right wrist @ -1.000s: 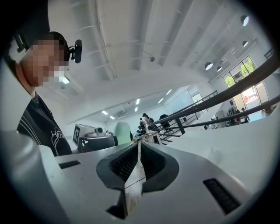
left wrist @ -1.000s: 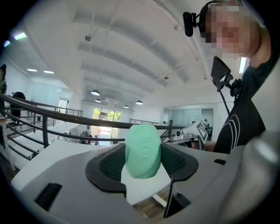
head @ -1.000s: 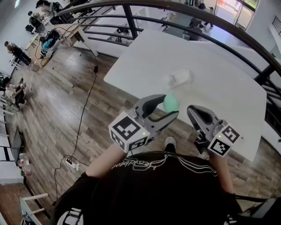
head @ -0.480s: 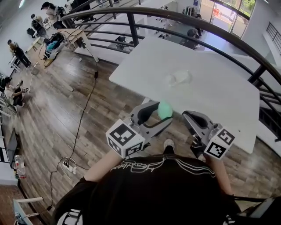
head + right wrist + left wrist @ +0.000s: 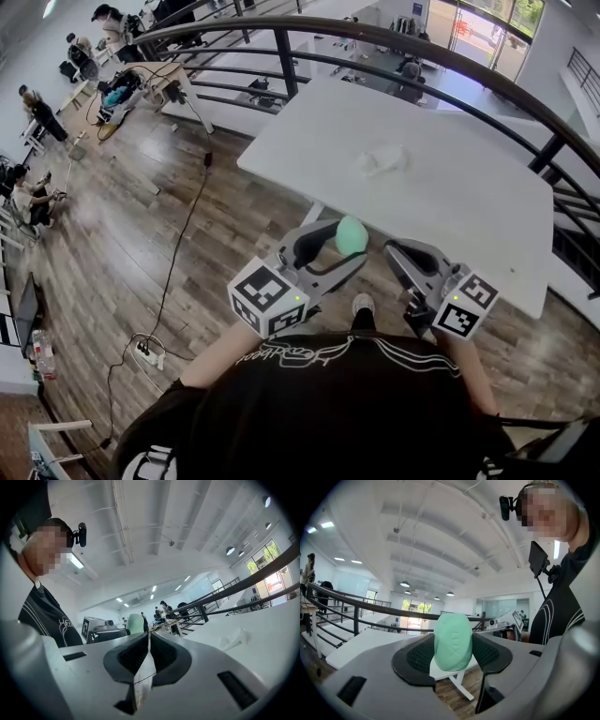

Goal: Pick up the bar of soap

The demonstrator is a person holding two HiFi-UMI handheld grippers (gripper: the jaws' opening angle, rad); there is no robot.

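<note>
The left gripper view shows the left gripper (image 5: 452,660) clamped on the green bar of soap (image 5: 452,639); the head view places it aloft by the near edge of the white table (image 5: 469,202). On the right gripper (image 5: 148,651) the jaws meet, empty

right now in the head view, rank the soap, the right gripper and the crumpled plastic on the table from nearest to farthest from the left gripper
1. Bar of soap: green, clamped in the left gripper.
2. Right gripper: just to its right, shut and empty.
3. Crumpled plastic: farther ahead, on the white table.
</note>
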